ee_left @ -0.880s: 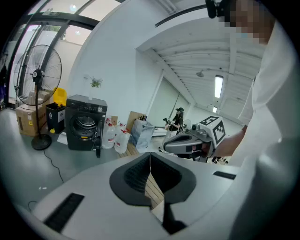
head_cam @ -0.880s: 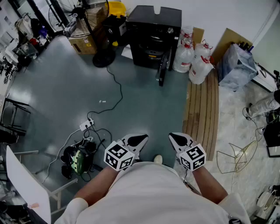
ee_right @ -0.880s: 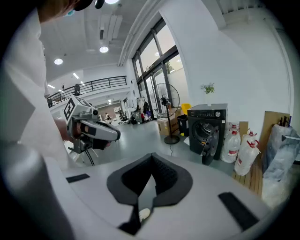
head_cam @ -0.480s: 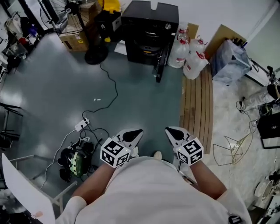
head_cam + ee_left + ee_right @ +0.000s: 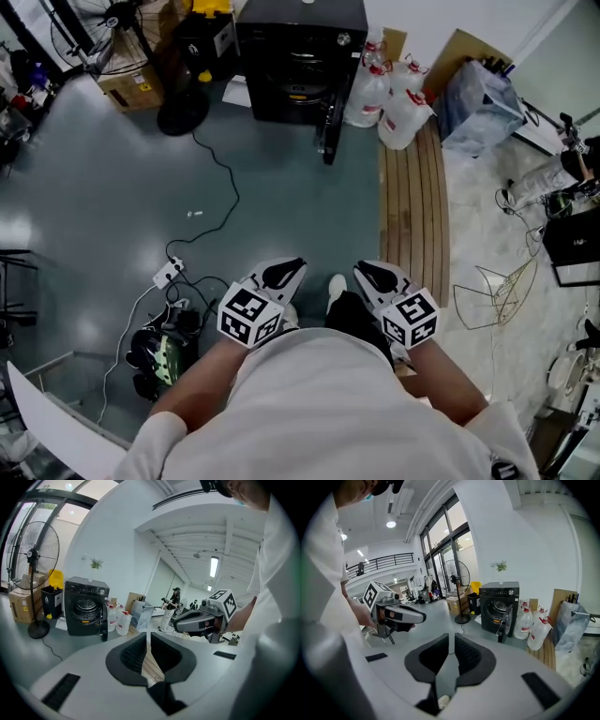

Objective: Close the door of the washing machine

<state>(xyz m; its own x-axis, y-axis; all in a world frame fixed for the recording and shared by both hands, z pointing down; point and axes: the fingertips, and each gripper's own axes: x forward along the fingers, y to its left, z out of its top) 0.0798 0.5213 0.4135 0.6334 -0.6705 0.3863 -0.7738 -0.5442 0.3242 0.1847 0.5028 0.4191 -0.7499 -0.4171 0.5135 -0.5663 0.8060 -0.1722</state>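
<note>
Grey floor (image 5: 281, 206); washing machine door (image 5: 328, 131) open; left gripper (image 5: 284, 272) and right gripper (image 5: 375, 276) jaws together, empty

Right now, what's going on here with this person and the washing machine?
A person holds the left gripper and the right gripper low in front of the body, both shut with nothing between the jaws. The black washing machine stands across the floor, its door swung open. Neither gripper is near the door, so closing has not yet begun.

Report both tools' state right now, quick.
left tool: closed, nothing held.
right tool: closed, nothing held.
</note>
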